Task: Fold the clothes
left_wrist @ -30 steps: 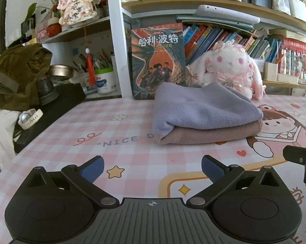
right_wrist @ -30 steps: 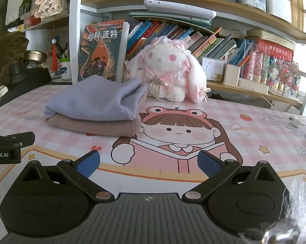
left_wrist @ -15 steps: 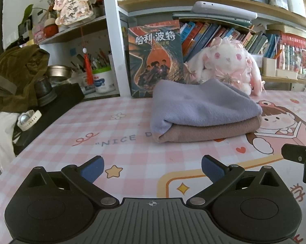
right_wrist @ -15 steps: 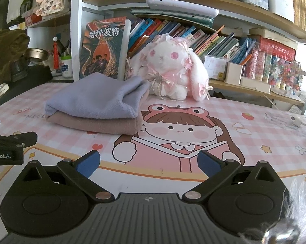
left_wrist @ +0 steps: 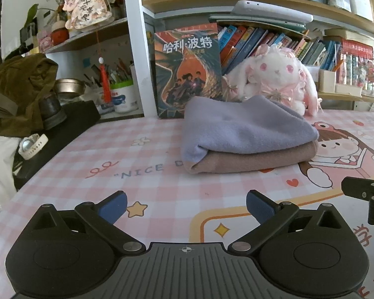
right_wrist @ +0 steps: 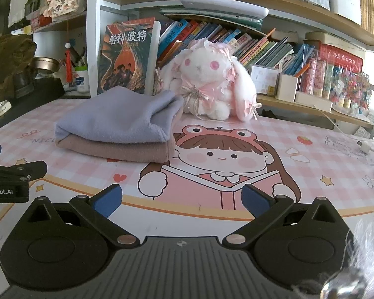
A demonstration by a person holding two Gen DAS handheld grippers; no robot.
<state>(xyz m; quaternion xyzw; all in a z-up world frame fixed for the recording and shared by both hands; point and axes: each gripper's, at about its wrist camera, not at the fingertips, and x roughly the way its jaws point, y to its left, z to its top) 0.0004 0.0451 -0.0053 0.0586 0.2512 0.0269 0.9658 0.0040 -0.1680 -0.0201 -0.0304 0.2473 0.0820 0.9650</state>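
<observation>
A folded lavender cloth (left_wrist: 246, 129) lies stacked on a folded brown cloth (left_wrist: 256, 160) on the pink checked table mat (left_wrist: 162, 189). The stack also shows in the right wrist view, lavender (right_wrist: 117, 122) over brown (right_wrist: 117, 149). My left gripper (left_wrist: 186, 205) is open and empty, low over the mat, well short of the stack. My right gripper (right_wrist: 182, 198) is open and empty over the cartoon girl print, with the stack ahead to its left. Each gripper's tip shows at the edge of the other's view.
A white plush rabbit (right_wrist: 209, 82) and an upright book (left_wrist: 189, 72) stand right behind the stack, under shelves of books. A black box with a watch (left_wrist: 32, 144) and olive cloth (left_wrist: 17, 92) sits at the left. A white cable and plug (right_wrist: 363, 147) lie at the far right.
Both views have shifted slightly; the stack sits a little lower and more to the left in the frames. The cloths have not moved and both grippers stay open.
</observation>
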